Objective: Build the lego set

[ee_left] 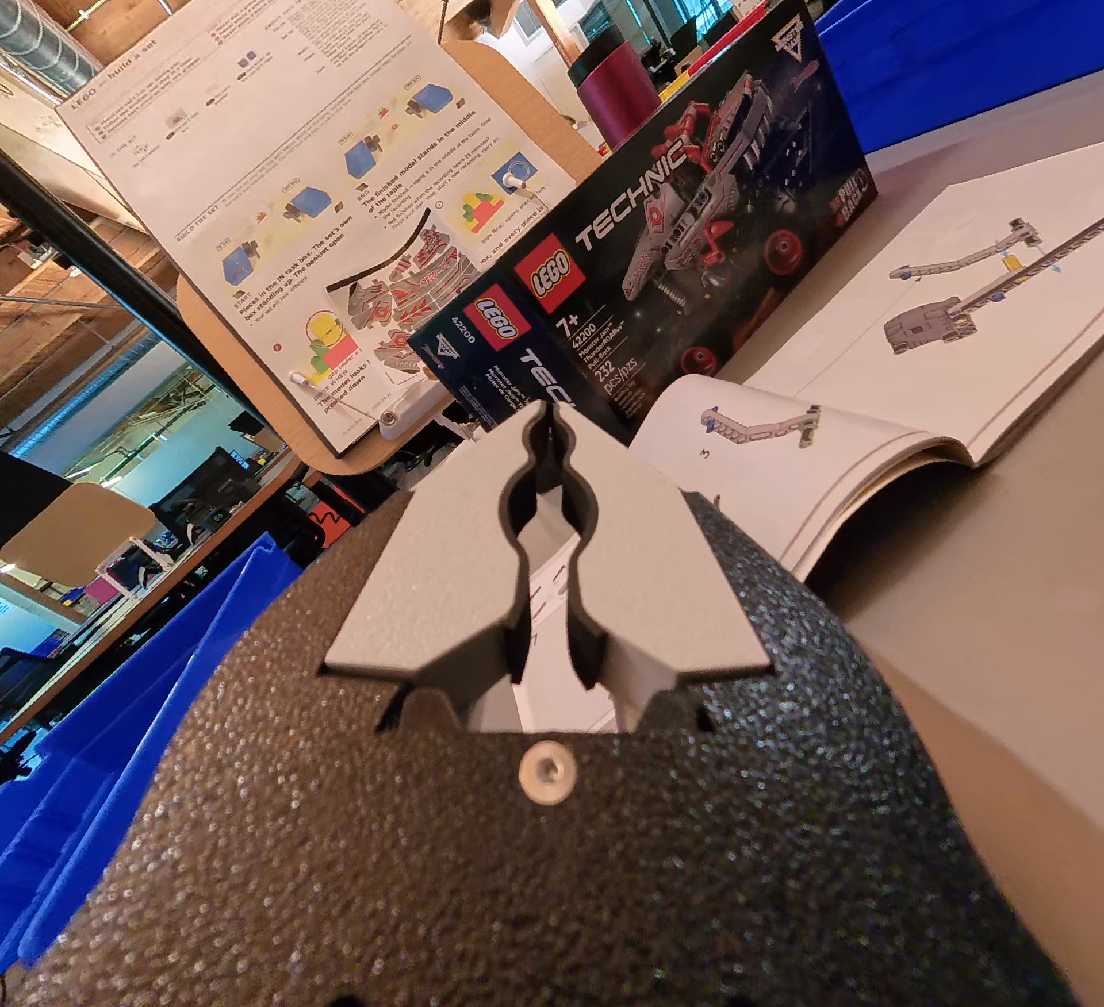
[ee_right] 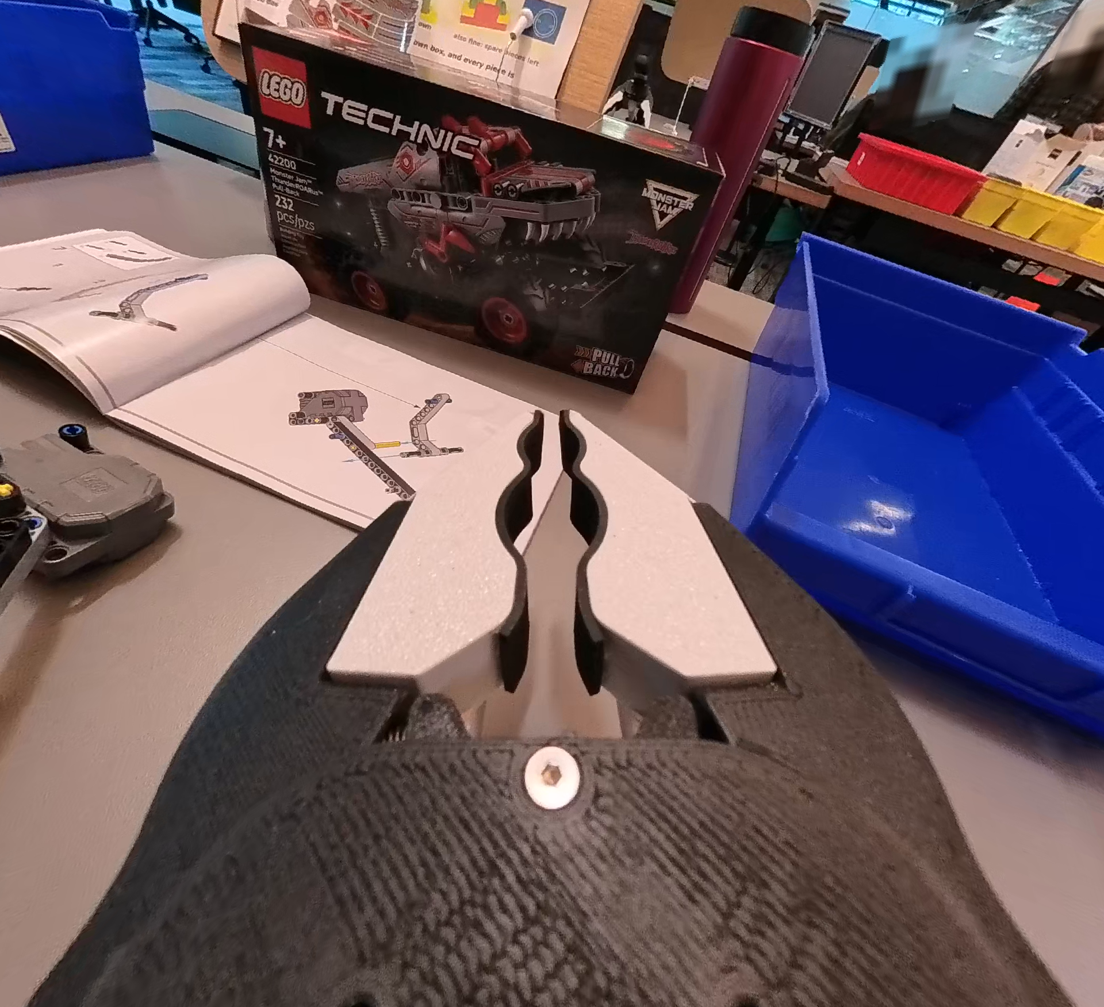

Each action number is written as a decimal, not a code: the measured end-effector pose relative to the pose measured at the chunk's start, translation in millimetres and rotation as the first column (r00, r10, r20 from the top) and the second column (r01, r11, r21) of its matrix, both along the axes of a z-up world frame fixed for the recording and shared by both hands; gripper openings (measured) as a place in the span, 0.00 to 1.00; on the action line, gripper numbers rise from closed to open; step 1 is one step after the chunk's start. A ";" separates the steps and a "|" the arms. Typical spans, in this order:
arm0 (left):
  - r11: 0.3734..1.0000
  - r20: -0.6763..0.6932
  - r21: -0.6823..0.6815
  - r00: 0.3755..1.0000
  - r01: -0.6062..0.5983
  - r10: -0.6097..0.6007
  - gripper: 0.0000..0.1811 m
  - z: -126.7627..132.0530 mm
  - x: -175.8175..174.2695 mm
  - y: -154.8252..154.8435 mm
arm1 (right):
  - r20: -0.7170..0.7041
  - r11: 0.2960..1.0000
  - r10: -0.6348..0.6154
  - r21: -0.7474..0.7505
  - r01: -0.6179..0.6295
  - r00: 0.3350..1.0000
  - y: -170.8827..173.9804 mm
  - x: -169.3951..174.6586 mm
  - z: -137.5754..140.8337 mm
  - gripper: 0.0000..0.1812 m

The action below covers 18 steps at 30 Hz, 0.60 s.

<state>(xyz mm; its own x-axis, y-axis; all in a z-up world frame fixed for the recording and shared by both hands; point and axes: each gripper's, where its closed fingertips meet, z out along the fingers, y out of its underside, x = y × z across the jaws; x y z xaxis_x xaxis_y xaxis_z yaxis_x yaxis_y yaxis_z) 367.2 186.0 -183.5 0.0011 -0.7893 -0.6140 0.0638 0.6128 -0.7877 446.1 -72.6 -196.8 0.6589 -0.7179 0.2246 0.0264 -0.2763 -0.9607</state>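
Note:
The black set box (ee_right: 478,226) stands upright at the back of the grey table; it also shows in the left wrist view (ee_left: 675,268). The open instruction booklet (ee_right: 263,399) lies in front of it, and shows in the left wrist view (ee_left: 896,369). A dark grey part-built assembly (ee_right: 89,506) with blue and yellow pins lies at the left. My right gripper (ee_right: 551,416) is shut and empty above the booklet's right edge. My left gripper (ee_left: 552,408) is shut and empty, tilted, pointing at the box's end.
An empty blue bin (ee_right: 932,477) sits at the right. Another blue bin (ee_right: 66,82) stands at the back left; blue bins also show in the left wrist view (ee_left: 149,709). A maroon bottle (ee_right: 741,154) stands behind the box. A printed sheet on a wooden board (ee_left: 310,154) stands behind. My right tips are roughly 15 centimetres from the dark grey part-built assembly (ee_right: 89,506).

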 end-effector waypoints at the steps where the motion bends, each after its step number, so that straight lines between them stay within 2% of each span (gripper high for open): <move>1: 1.000 -0.001 0.001 1.000 0.001 -0.001 0.00 -0.1 0.0 -0.3 | 0.001 1.000 0.001 -0.004 -0.001 1.000 0.4 -0.3 -0.2 0.01; 14: 1.000 -0.002 -0.003 1.000 0.016 -0.016 0.00 2.4 -1.8 -4.0 | 0.000 1.000 0.004 -0.009 -0.004 1.000 1.0 -0.7 -1.1 0.01; 18: 0.997 -0.009 -0.005 0.997 0.075 -0.075 0.00 9.3 -7.0 -17.7 | -0.003 1.000 0.014 -0.025 -0.014 1.000 3.2 -1.4 -3.1 0.01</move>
<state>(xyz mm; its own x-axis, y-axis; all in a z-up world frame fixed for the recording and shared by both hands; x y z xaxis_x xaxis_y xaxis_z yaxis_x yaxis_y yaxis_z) 360.2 168.3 -174.2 -0.0640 -0.7899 -0.6098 0.1023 0.6027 -0.7914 444.7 -69.4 -199.9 0.6693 -0.7029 0.2408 0.0276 -0.3003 -0.9535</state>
